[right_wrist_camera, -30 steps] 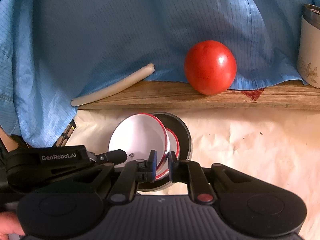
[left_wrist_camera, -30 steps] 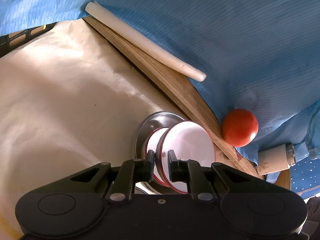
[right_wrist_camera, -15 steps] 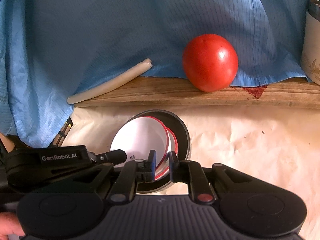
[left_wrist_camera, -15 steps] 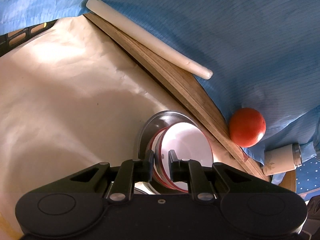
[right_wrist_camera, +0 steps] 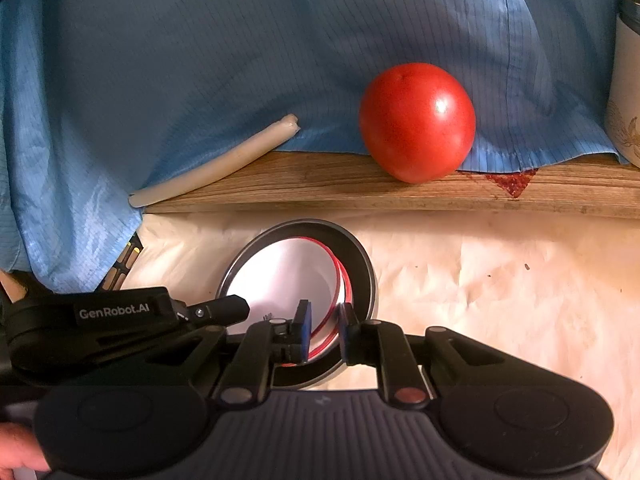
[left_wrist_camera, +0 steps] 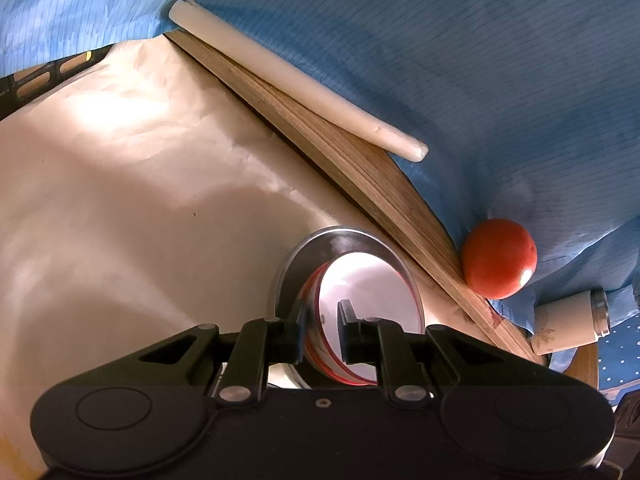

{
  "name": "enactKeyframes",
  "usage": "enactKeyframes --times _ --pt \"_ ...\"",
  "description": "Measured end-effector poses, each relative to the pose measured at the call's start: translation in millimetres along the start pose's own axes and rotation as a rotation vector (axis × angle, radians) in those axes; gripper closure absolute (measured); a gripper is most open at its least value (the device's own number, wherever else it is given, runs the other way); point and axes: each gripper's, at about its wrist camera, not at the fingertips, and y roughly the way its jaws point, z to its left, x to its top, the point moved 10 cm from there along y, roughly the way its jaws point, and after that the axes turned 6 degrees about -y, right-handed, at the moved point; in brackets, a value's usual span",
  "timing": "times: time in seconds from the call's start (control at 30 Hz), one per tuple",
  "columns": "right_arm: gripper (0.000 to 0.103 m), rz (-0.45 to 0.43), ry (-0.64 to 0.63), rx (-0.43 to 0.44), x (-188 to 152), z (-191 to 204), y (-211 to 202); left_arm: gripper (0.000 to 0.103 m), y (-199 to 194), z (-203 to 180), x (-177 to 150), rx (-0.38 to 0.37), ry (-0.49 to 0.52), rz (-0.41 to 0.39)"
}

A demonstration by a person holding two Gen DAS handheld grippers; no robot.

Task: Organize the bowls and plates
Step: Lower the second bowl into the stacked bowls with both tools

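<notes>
Two white bowls with red rims [left_wrist_camera: 372, 304] are nested and sit inside a round metal plate [left_wrist_camera: 344, 240] on the paper-covered table. My left gripper [left_wrist_camera: 322, 328] is shut on the near rim of the nested bowls. In the right wrist view the same bowls [right_wrist_camera: 284, 276] sit in the metal plate [right_wrist_camera: 360, 264]. My right gripper [right_wrist_camera: 324, 330] is shut on the bowls' rim on the opposite side. The left gripper's body [right_wrist_camera: 120, 320] shows at the left of that view.
A wooden board [right_wrist_camera: 360, 188] runs along the back of the table. On it lie a red tomato [right_wrist_camera: 416, 120], a pale stick [right_wrist_camera: 216, 164] and a white cup [right_wrist_camera: 626, 92]. Blue cloth [right_wrist_camera: 240, 40] hangs behind. Cream paper [left_wrist_camera: 120, 200] covers the table.
Both grippers have drawn back and the bowls have gone down into the metal plate. The tomato and board look farther off in the left wrist view. Both grips are unchanged.
</notes>
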Motion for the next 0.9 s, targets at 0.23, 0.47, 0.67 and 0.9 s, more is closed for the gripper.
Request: enactKeyframes --times 0.23,0.47,0.67,0.9 --pt "0.087 -0.003 -0.007 -0.002 -0.4 0.6 -1.5 0.087 -0.5 0.3 -0.2 0.004 0.002 -0.003" --pt "0.087 -0.005 -0.013 -0.004 -0.5 1.2 -2.2 0.087 -0.4 0.3 -0.8 0.005 0.001 -0.006" --pt "0.087 -0.007 -0.029 -0.009 -0.3 2.1 -2.3 0.087 -0.2 0.3 -0.9 0.005 0.003 -0.005" --pt "0.087 -0.01 -0.039 -0.01 -0.6 2.2 -2.8 0.087 0.1 0.7 -1.5 0.005 0.004 -0.006"
